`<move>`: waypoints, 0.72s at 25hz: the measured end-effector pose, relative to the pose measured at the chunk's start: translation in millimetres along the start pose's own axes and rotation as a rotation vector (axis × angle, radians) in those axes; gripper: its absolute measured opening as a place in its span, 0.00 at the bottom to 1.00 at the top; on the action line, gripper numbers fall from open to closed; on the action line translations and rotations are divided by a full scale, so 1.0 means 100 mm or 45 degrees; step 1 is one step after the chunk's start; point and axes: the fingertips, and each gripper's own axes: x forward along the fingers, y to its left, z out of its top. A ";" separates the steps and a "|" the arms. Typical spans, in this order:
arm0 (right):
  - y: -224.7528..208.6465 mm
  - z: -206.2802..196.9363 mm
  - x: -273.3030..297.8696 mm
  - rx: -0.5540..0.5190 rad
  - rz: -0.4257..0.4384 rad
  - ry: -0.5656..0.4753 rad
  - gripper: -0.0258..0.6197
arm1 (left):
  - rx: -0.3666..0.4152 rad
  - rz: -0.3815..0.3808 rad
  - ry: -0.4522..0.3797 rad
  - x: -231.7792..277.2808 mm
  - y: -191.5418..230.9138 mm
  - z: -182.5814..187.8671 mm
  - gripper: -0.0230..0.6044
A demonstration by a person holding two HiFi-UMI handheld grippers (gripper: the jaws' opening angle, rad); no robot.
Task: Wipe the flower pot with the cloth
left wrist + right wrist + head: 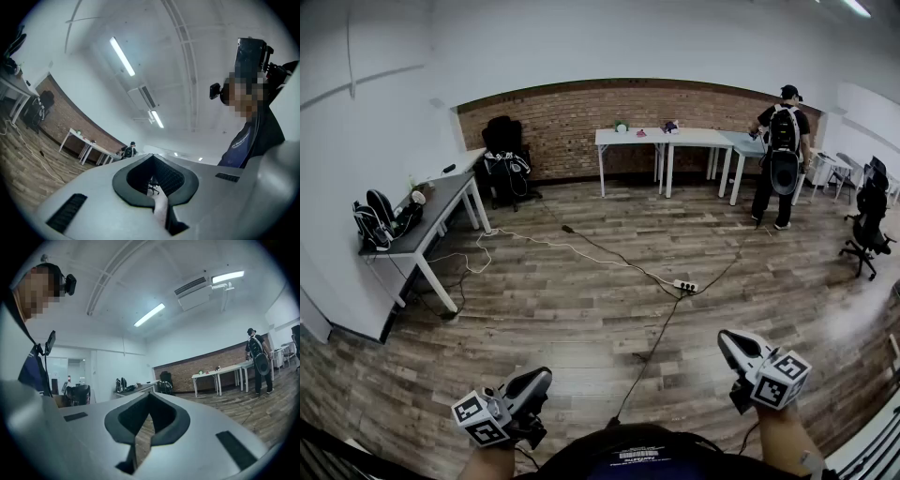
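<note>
A white barcode label (pixel 637 454) on the wearer's dark top lies at the bottom edge of the head view; its print is too small to read. Just beyond it are two grippers, each carrying one cube of black-and-white square markers. The left gripper (pixel 539 378) has its jaws pressed together on nothing, as its own view (pixel 154 187) confirms. The right gripper (pixel 727 339) is likewise closed and empty (pixel 147 420).

Only the head view shows the wooden floor (pixel 581 309), one white power strip (pixel 685 285) and its trailing cables. Only the gripper views show the ceiling, with its strip lights (pixel 123 56) and one air-conditioning unit (pixel 192 287).

At the left stands a dark table (pixel 431 220) bearing backpacks. An office chair (pixel 865 232) stands at the right.

Along the brick wall (pixel 562 122), white tables (pixel 694 138) carry a small green thing (pixel 622 126) and pinkish things (pixel 668 126). They are too small to tell pot from cloth, and well apart from both grippers. One person with a backpack (pixel 783 155) stands at those tables.
</note>
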 end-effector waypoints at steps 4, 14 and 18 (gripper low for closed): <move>-0.04 -0.04 0.03 0.032 -0.013 -0.011 0.04 | 0.004 0.006 0.002 -0.03 0.06 -0.03 0.04; -0.24 -0.04 -0.12 0.066 -0.052 -0.026 0.04 | 0.003 -0.013 0.024 0.18 0.03 -0.10 0.04; -0.39 -0.03 -0.26 0.069 -0.061 -0.029 0.04 | 0.004 -0.032 0.028 0.38 -0.01 -0.17 0.04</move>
